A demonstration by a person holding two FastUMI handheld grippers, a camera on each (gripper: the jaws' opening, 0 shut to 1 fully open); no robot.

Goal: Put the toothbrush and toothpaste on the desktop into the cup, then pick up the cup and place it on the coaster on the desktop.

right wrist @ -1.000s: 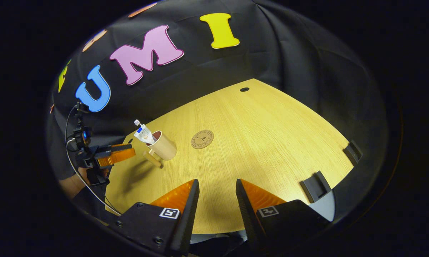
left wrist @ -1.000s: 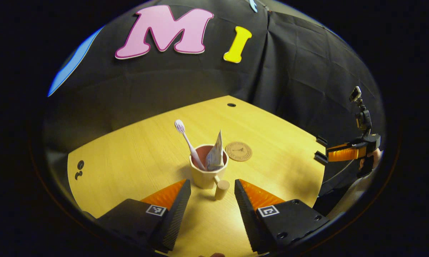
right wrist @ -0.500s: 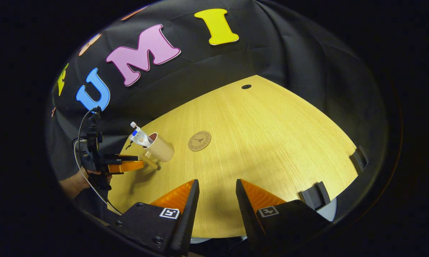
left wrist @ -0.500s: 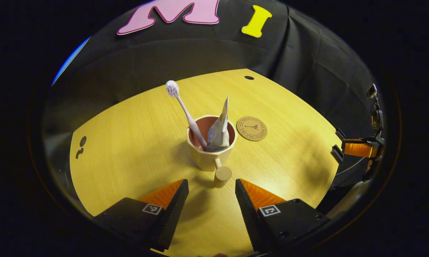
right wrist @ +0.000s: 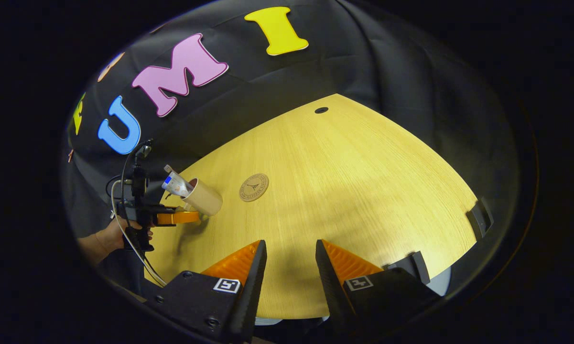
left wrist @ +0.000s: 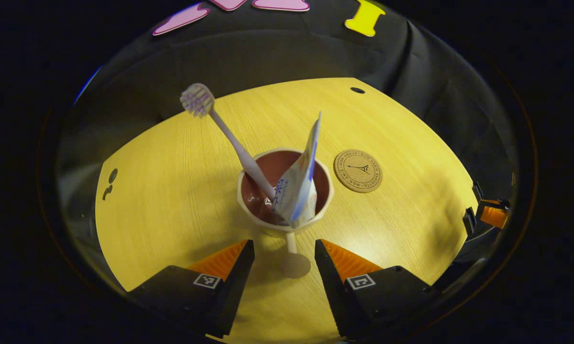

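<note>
Left hand-held gripper (left wrist: pixel 284 248), released, straddles my cup's (left wrist: pixel 267 224) handle; toothbrush (left wrist: pixel 229 138) and toothpaste (left wrist: pixel 298 186) stand inside, coaster (left wrist: pixel 358 170) just beside, right hand-held gripper (right wrist: pixel 290 251) released.

Left gripper view: rides my left claw (left wrist: pixel 284 248), close above the cup (left wrist: pixel 285 193), looking steeply down into it, toward the booth's back wall.
Right gripper view: rides my right claw (right wrist: pixel 290 248), at the desk's near edge, well back, looking across the desktop (right wrist: pixel 353 181).
Shared ground: cup, coaster (left wrist: pixel 358 170), desktop; the right gripper view sees my left claw far left.
</note>
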